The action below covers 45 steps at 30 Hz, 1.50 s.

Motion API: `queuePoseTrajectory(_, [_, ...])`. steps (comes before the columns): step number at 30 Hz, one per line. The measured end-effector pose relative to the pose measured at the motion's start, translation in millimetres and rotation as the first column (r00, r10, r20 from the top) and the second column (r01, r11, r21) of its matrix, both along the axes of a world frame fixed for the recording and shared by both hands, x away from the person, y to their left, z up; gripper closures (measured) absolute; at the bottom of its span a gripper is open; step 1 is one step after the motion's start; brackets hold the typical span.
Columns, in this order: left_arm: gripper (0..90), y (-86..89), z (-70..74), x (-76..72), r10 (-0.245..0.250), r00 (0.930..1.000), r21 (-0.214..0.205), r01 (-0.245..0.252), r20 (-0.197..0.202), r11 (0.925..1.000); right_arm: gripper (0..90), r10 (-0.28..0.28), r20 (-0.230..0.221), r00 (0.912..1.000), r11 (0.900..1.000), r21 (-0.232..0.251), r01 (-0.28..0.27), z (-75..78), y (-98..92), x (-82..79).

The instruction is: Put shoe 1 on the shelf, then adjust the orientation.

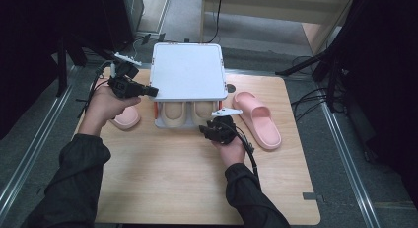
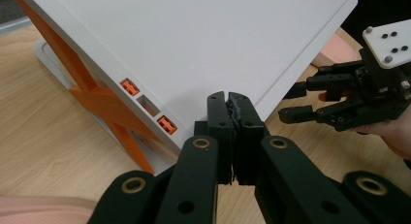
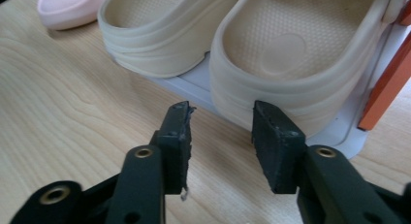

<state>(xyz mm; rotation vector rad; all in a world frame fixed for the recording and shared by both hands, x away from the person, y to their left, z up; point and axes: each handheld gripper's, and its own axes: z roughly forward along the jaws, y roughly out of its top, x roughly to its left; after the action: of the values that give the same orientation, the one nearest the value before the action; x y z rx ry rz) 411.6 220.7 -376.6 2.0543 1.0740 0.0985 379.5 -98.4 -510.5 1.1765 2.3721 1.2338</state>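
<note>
While my left gripper [image 2: 228, 100] sits closed and empty against the shoe rack's [image 1: 186, 70] top edge at nine o'clock, my right gripper [image 3: 220, 120] gapes empty before the beige slipper [image 3: 286, 49] on the bottom shelf. I'd back out straight, avoiding the heel. From above, pink slippers [image 1: 259, 118] flank the rack.
</note>
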Motion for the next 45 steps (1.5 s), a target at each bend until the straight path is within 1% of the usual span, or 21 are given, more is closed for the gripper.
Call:
queuePoseTrajectory(2, [85.1, 0.9, 0.4, 0.4, -0.003, 1.0000, -0.004, 0.003, -0.005, 1.0000, 57.3, -0.008, -0.021, 0.9998, 0.9999, 0.008, 0.008, 1.1, -1.3, -0.9])
queuePoseTrajectory(4, [81.6, 0.6, 0.6, 0.2, -0.016, 0.9999, -0.008, 0.016, -0.003, 0.9998, 58.0, 0.001, -0.033, 0.9995, 0.9998, 0.020, -0.001, 2.7, -3.8, -3.6])
queuePoseTrajectory(6, [79.5, -0.4, 0.9, 0.1, -0.018, 0.9998, -0.005, 0.018, 0.004, 0.9998, 58.3, 0.012, -0.043, 0.9990, 0.9996, 0.027, -0.011, 4.6, -6.4, -8.5])
queuePoseTrajectory(11, [67.6, -3.5, 2.8, -0.3, -0.012, 0.9999, -0.004, 0.012, 0.009, 0.9999, 55.2, 0.049, -0.064, 0.9968, 0.9982, 0.037, -0.047, 10.5, -16.5, -25.9])
queuePoseTrajectory(12, [65.5, -4.0, 3.6, -1.1, -0.005, 0.9999, -0.012, 0.005, 0.010, 0.9999, 54.7, 0.057, -0.070, 0.9959, 0.9978, 0.038, -0.055, 11.9, -19.5, -30.2])
queuePoseTrajectory(14, [60.0, -2.3, 6.1, -2.3, -0.005, 0.9999, -0.029, 0.005, -0.010, 0.9996, 52.9, 0.075, -0.078, 0.9941, 0.9963, 0.047, -0.072, 15.4, -25.9, -39.2])
queuePoseTrajectory(17, [58.1, 2.4, 11.2, -7.5, 0.010, 1.0000, -0.053, -0.010, -0.002, 0.9986, 50.6, 0.113, -0.102, 0.9884, 0.9918, 0.071, -0.106, 20.7, -37.8, -52.4])
queuePoseTrajectory(20, [55.8, 6.1, 14.3, -14.3, 0.024, 0.9996, -0.043, -0.023, 0.013, 0.9988, 49.3, 0.147, -0.072, 0.9865, 0.9862, 0.088, -0.141, 26.0, -50.7, -65.9])
queuePoseTrajectory(22, [53.9, 8.9, 15.8, -19.2, 0.034, 0.9992, -0.042, -0.034, 0.019, 0.9986, 48.6, 0.157, -0.070, 0.9850, 0.9841, 0.094, -0.150, 29.2, -58.1, -71.6])
queuePoseTrajectory(25, [50.2, 15.2, 17.2, -26.6, 0.048, 0.9986, -0.049, -0.047, 0.024, 0.9977, 46.7, 0.163, -0.083, 0.9831, 0.9822, 0.109, -0.154, 32.5, -67.6, -77.9])
queuePoseTrajectory(28, [47.0, 22.5, 14.7, -33.5, 0.074, 0.9972, -0.050, -0.074, 0.012, 0.9961, 43.4, 0.155, -0.090, 0.9837, 0.9822, 0.120, -0.144, 35.6, -78.0, -84.1])
queuePoseTrajectory(30, [44.7, 28.1, 11.5, -38.2, 0.094, 0.9954, -0.051, -0.094, 0.013, 0.9943, 43.3, 0.151, -0.076, 0.9857, 0.9816, 0.130, -0.140, 37.0, -86.0, -88.2])
queuePoseTrajectory(32, [43.4, 34.1, 7.8, -42.5, 0.118, 0.9929, -0.050, -0.118, 0.008, 0.9918, 43.3, 0.147, -0.078, 0.9861, 0.9810, 0.140, -0.135, 36.4, -92.6, -89.6])
queuePoseTrajectory(34, [43.7, 40.6, 4.4, -46.3, 0.146, 0.9893, -0.062, -0.146, -0.003, 0.9873, 43.5, 0.142, -0.084, 0.9863, 0.9813, 0.142, -0.129, 34.1, -97.5, -88.6])
queuePoseTrajectory(36, [44.4, 46.4, 1.0, -50.2, 0.169, 0.9855, -0.062, -0.170, -0.011, 0.9835, 44.1, 0.127, -0.089, 0.9879, 0.9835, 0.140, -0.114, 33.1, -99.4, -85.5])
queuePoseTrajectory(38, [44.9, 51.9, -3.3, -54.2, 0.193, 0.9812, -0.051, -0.193, -0.011, 0.9799, 44.1, 0.111, -0.077, 0.9908, 0.9863, 0.131, -0.101, 32.9, -99.1, -80.0])
queuePoseTrajectory(40, [45.3, 56.2, -7.5, -56.6, 0.205, 0.9788, -0.043, -0.205, -0.008, 0.9779, 44.2, 0.100, -0.079, 0.9919, 0.9871, 0.133, -0.089, 32.9, -99.0, -76.2])
queuePoseTrajectory(42, [46.7, 59.7, -10.5, -57.7, 0.219, 0.9758, -0.032, -0.219, -0.002, 0.9753, 44.3, 0.103, -0.079, 0.9915, 0.9861, 0.139, -0.092, 33.3, -98.9, -72.9])
queuePoseTrajectory(43, [49.9, 61.5, -12.1, -58.7, 0.235, 0.9719, -0.027, -0.235, 0.010, 0.9717, 44.3, 0.105, -0.076, 0.9915, 0.9862, 0.136, -0.094, 33.5, -98.8, -71.6])
queuePoseTrajectory(44, [56.1, 64.0, -14.8, -59.3, 0.238, 0.9710, -0.036, -0.238, 0.015, 0.9706, 44.4, 0.104, -0.077, 0.9917, 0.9865, 0.135, -0.092, 33.8, -98.6, -70.7])
queuePoseTrajectory(45, [58.8, 65.8, -16.6, -59.2, 0.237, 0.9713, -0.037, -0.237, 0.014, 0.9709, 44.5, 0.099, -0.080, 0.9919, 0.9866, 0.138, -0.087, 34.3, -98.0, -69.7])
